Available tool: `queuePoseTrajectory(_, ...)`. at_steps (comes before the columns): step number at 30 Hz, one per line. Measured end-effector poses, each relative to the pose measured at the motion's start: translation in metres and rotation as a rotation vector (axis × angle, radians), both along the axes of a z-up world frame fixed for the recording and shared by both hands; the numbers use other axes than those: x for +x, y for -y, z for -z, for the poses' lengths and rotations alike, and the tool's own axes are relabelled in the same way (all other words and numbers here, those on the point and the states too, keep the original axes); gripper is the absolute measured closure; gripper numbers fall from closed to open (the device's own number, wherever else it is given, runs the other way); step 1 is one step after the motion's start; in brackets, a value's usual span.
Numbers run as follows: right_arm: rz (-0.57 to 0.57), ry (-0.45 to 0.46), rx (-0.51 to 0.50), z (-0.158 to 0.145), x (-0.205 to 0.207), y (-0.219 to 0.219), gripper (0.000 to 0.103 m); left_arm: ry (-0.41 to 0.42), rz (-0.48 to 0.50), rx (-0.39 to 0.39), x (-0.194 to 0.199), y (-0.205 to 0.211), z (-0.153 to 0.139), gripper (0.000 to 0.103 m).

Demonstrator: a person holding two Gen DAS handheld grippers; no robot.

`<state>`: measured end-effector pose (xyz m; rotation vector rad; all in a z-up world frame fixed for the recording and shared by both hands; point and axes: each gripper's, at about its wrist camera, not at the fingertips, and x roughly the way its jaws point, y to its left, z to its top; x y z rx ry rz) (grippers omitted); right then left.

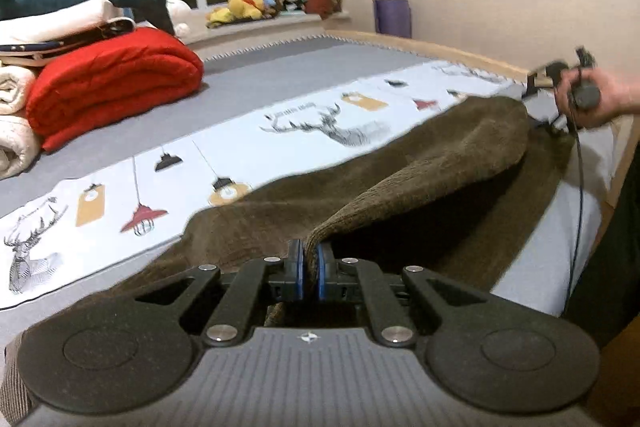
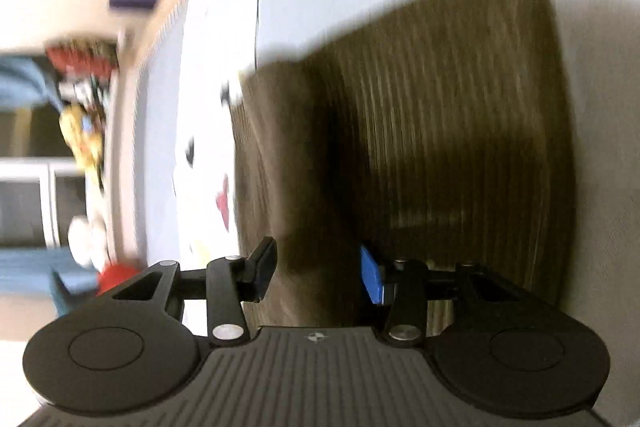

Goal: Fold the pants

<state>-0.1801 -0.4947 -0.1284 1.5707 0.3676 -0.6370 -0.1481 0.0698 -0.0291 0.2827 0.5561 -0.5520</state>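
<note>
A red quilt [image 1: 116, 83] and folded bedding sit stacked at the far left of a bed [image 1: 248, 87], with soft toys [image 1: 256, 1] on the window ledge beyond. Across the printed sheet [image 1: 224, 151] lie brown corduroy pants [image 1: 440, 163], spread along the bed's near edge.

At centre, the left gripper [image 1: 311, 269] has its jaws pinched together on an edge of the pants, and the cloth rises from the blue pads in a ridge that runs toward the far end. At the right, a hand [image 1: 592, 99] carries the right gripper [image 2: 316, 271] near the other end of the pants. The right wrist view, heavily blurred, shows that gripper's jaws standing about halfway apart above the corduroy; nothing appears to be pressed between the pads, though the blur leaves that uncertain.

The risk from here looks one-sided: with only one end caught, carrying the fold over could drag the free end askew and leave the legs misaligned. The left hold is on a thin edge of heavy fabric, so a quick pull might slip it out. The right gripper's cable [image 1: 578, 195] hangs close beside the pants and could snag them.
</note>
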Motion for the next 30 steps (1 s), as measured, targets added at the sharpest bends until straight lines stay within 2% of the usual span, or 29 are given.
queuePoseTrajectory(2,0.069,0.037,-0.007,0.001,-0.006,0.008,0.055,-0.022,0.031,0.034,-0.001,0.004,0.005,0.096)
queuePoseTrajectory(5,0.106,0.075,-0.020,-0.002,-0.013,0.014,0.055,-0.049,0.060,0.106,-0.002,0.013,0.019,0.096)
queuePoseTrajectory(8,0.069,-0.008,-0.043,-0.005,-0.015,0.010,0.055,-0.056,0.051,0.113,0.000,0.014,0.025,0.096)
queuePoseTrajectory(10,-0.018,-0.126,-0.054,-0.008,-0.010,-0.003,0.055,-0.059,0.038,0.099,0.005,0.014,0.026,0.096)
queuePoseTrajectory(11,-0.104,-0.197,-0.063,-0.009,-0.004,-0.014,0.055,-0.063,0.033,0.096,0.006,0.014,0.026,0.096)
queuePoseTrajectory(12,-0.169,-0.227,-0.070,-0.009,0.000,-0.027,0.055,-0.065,0.031,0.096,0.007,0.014,0.026,0.096)
queuePoseTrajectory(15,-0.332,-0.205,-0.078,-0.005,0.019,-0.054,0.055,-0.070,0.038,0.113,0.005,0.018,0.029,0.096)
queuePoseTrajectory(16,-0.349,-0.219,-0.094,-0.004,0.025,-0.055,0.055,-0.069,0.041,0.122,0.004,0.019,0.030,0.096)
queuePoseTrajectory(17,-0.334,-0.233,-0.109,-0.002,0.028,-0.053,0.056,-0.068,0.044,0.129,0.002,0.020,0.030,0.096)
queuePoseTrajectory(21,-0.189,-0.194,-0.084,-0.001,0.023,-0.034,0.056,-0.052,0.042,0.127,0.000,0.018,0.027,0.096)
queuePoseTrajectory(24,-0.093,-0.158,-0.131,-0.005,0.010,-0.020,0.056,-0.045,0.035,0.113,0.001,0.015,0.024,0.096)
queuePoseTrajectory(25,-0.085,-0.120,-0.130,-0.005,0.009,-0.015,0.063,-0.043,0.035,0.114,0.000,0.015,0.023,0.096)
queuePoseTrajectory(26,-0.095,-0.082,-0.120,-0.004,0.010,-0.010,0.076,-0.041,0.039,0.119,-0.001,0.016,0.023,0.096)
queuePoseTrajectory(28,-0.161,-0.030,-0.115,-0.002,0.015,-0.001,0.094,-0.037,0.050,0.130,-0.004,0.018,0.024,0.096)
queuePoseTrajectory(30,-0.201,-0.028,-0.190,-0.011,0.018,0.003,0.096,-0.025,0.062,0.142,-0.007,0.021,0.023,0.096)
